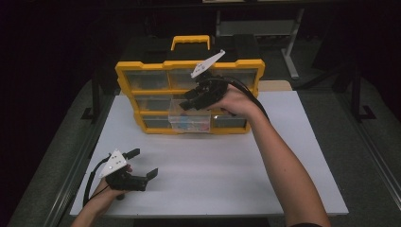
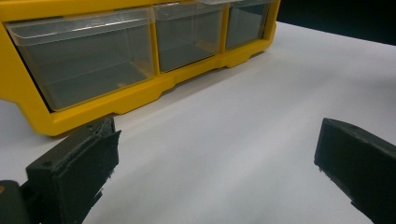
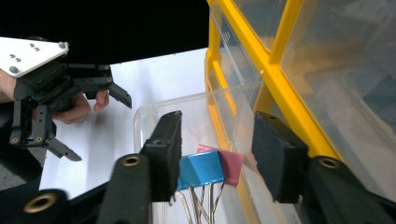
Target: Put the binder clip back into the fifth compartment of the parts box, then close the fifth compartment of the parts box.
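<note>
The right gripper (image 3: 217, 156), jaws spread, hovered over one pulled-out clear drawer (image 1: 188, 118) holding a blue clip (image 3: 201, 169) and a pink clip (image 3: 231, 164). The left gripper (image 1: 142, 163), jaws spread, holding nothing, sat near the table's (image 1: 293, 156) front-left corner. One yellow organizer (image 1: 142, 71) stood at the far edge.

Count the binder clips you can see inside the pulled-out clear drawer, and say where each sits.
2: a blue clip nearer the right claw, and a pink clip touching behind it. The drawer may hide others.
</note>
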Tool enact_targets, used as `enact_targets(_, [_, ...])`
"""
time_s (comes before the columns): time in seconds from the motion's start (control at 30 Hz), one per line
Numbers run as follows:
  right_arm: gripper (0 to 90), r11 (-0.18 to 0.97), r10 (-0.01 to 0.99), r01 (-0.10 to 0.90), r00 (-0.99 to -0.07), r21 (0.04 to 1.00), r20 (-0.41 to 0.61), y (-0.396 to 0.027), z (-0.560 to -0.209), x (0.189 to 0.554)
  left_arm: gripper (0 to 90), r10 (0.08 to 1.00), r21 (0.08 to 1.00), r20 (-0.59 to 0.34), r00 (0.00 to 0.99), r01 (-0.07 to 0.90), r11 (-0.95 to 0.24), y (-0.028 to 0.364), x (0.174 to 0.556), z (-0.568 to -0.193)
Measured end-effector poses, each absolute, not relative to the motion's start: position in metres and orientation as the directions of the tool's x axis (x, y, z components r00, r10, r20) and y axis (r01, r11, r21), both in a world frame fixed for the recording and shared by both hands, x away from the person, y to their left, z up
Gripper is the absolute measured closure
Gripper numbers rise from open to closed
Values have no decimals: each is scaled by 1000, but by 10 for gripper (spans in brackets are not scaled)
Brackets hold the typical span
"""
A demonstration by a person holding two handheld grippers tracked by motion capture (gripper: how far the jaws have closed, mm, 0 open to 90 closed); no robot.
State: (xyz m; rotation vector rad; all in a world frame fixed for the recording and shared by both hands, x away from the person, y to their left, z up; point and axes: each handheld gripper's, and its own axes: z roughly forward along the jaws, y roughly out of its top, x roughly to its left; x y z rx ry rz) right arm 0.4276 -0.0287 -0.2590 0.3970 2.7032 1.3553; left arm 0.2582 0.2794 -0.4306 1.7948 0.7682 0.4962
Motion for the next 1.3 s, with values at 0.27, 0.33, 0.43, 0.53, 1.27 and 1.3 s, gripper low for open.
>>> enact_targets(0.27, [726,557,250,207,-965,804,75,-40,-256,416,0,705,939,-23,709,258,-228,278,258,-430])
enact_targets(0.33, [755,564,246,199,-967,802,67,-40,-256,411,0,704,938,-14,710,254,-237,278,258,-430])
enact_targets(0.43, [783,570,234,186,-970,801,59,-41,-254,404,0,704,937,-18,710,258,-236,277,257,-430])
enact_targets(0.53, [811,565,225,184,-972,805,64,-43,-253,396,0,706,937,-22,708,261,-232,277,258,-431])
enact_targets(1.27, [889,576,221,176,-974,798,56,-48,-277,379,0,713,937,-26,701,266,-227,277,258,-432])
enact_targets(1.3, [889,578,220,174,-974,798,53,-48,-277,379,0,715,936,-19,699,264,-233,277,258,-431])
